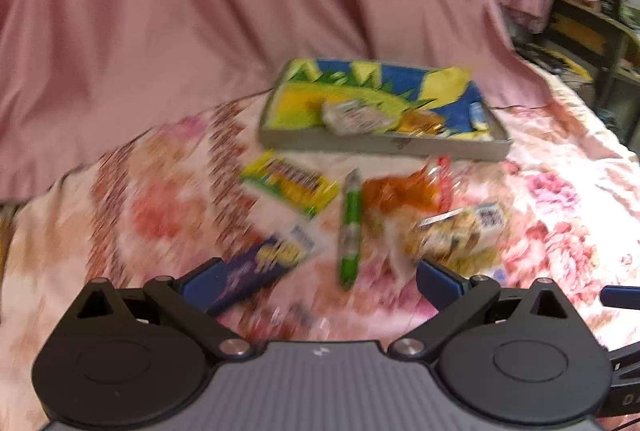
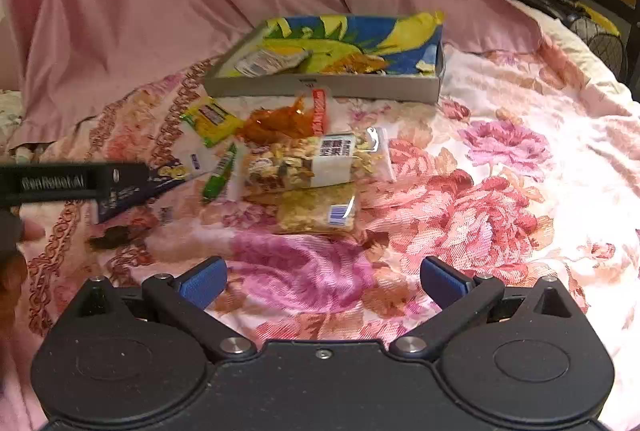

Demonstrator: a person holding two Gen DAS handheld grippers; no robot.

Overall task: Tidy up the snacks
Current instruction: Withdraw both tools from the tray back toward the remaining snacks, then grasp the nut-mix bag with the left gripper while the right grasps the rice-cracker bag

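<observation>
Floral bedspread point(image 2: 500, 191) under pink drapery carries the work. One shallow box point(image 2: 328, 89) lies far, holding two packets; six loose snacks point(image 2: 316, 167) cluster just near of it. Left gripper point(image 1: 320, 283) and right gripper point(image 2: 320, 279) hover, jaws apart, holding nothing. Risk: overlapping, slippery wrappers invite a double pick or slip; the left view is blurred.

Left wrist view is smearing w/ motion blur: print on the purple packet point(image 1: 256, 267) and green stick point(image 1: 350, 227) is unreadable. Left tool point(image 2: 72, 183) is covering that packet's near end in right view.
</observation>
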